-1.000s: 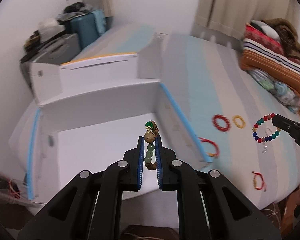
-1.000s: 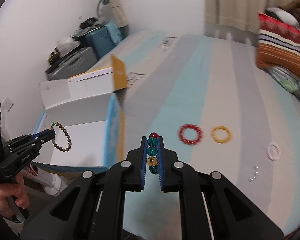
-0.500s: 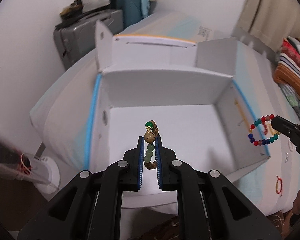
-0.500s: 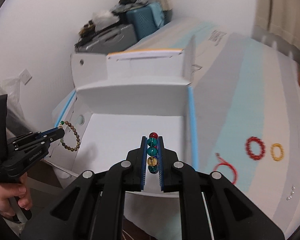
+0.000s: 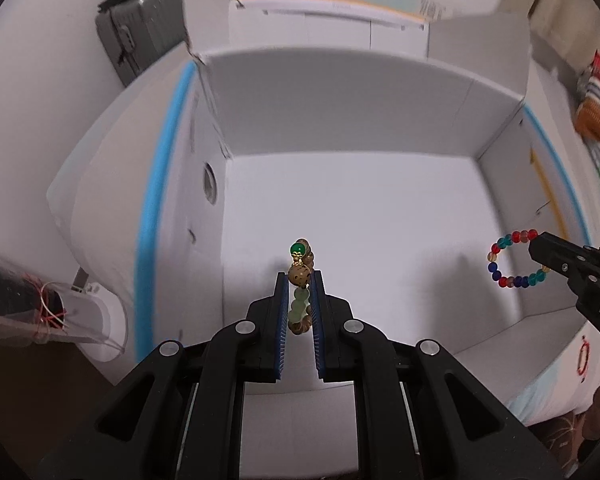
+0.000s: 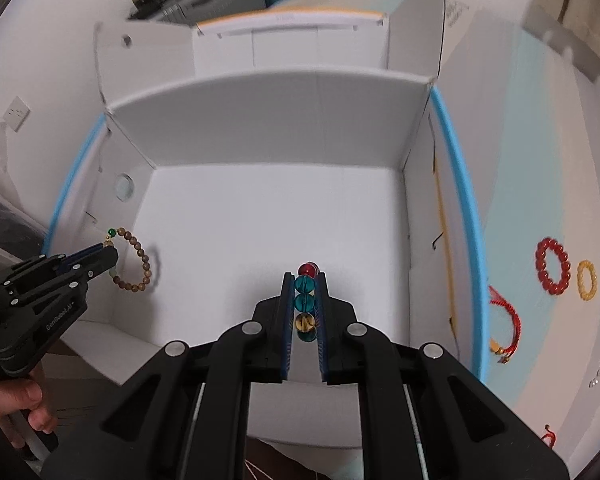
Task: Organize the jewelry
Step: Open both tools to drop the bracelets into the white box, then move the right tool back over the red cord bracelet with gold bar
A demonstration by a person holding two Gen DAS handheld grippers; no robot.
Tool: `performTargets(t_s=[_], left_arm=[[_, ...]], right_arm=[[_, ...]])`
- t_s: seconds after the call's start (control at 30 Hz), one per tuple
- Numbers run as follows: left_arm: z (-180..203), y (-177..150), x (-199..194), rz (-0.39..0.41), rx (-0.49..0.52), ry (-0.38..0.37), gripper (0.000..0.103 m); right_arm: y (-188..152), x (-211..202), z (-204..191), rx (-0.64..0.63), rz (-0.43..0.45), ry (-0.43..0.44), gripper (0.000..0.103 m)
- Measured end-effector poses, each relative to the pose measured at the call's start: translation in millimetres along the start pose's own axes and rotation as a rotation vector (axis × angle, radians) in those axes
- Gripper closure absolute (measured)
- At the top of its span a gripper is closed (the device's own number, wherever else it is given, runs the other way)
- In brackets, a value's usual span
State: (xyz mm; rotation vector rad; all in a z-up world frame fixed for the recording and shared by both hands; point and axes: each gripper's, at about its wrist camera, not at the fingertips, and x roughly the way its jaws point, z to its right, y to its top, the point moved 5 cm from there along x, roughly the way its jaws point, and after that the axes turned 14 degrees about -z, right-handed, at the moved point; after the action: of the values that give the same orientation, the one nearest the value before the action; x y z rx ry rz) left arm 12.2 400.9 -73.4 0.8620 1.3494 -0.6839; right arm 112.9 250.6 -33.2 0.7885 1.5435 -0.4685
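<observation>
Left gripper (image 5: 299, 300): clamped on brown bead bracelet (image 5: 300, 276), low centre of left view. Right gripper (image 6: 305, 304): pinching multicoloured bead bracelet (image 6: 305, 285), low centre of right view. Beneath both: white box (image 6: 268, 120). Right edge, on striped bedcover (image 6: 512, 152): red bracelet (image 6: 553, 266), yellow ring (image 6: 586, 280).

Open box (image 5: 340, 128), upright flaps around

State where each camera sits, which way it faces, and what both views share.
Left wrist: on the left gripper, looking steeply down into the white box; its fingers pinch a brown bead bracelet.
Right wrist: on the right gripper, same downward aim, pinching a multicoloured bead bracelet; a hand shows.
Shared: the box, both bracelets, each other's gripper.
</observation>
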Motion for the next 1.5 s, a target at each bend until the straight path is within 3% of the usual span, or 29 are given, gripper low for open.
performTargets(t_s=[0.17,0.37,0.43,0.6,0.7,0.77,0.87,0.93,1.0,1.1,1.5], left_arm=[[1,1,18,-0.066,0.010,0.003,0.093],[-3,-2,18,-0.068,-0.006,0.022,0.090],[-3,-3,15,-0.059,0.000,0.044,0.075],[7,-8,-2,-0.027,0.006,0.031,0.053],[14,-9,-14,0.015,0.011,0.051,0.031],[17,-8,-23,0.055,0.013,0.070,0.029],[20,-9,-34,0.086,0.005,0.055,0.018],[22,-10,-41,0.105,-0.004,0.076,0.011],[25,-12,-51,0.130,-0.015,0.070,0.006],[31,-14,-61,0.166,-0.008,0.069,0.006],[98,-25,-99,0.320,0.078,-0.018,0.006]], right_arm=[[0,13,3,0.017,-0.041,-0.011,0.094],[-3,17,5,0.025,-0.046,-0.005,0.090],[-2,17,7,0.028,-0.047,0.006,0.074],[-7,-2,6,0.031,-0.011,-0.003,0.048],[-13,-15,10,0.036,0.019,0.006,0.035],[-14,-24,9,0.038,0.041,0.002,0.030],[-17,-36,10,0.041,0.074,-0.005,0.019],[-22,-46,17,0.055,0.110,-0.011,0.008],[-27,-55,22,0.062,0.162,-0.013,0.007],[-38,-69,29,0.051,0.213,-0.056,0.007],[-96,-115,91,0.146,0.375,-0.055,0.007]])
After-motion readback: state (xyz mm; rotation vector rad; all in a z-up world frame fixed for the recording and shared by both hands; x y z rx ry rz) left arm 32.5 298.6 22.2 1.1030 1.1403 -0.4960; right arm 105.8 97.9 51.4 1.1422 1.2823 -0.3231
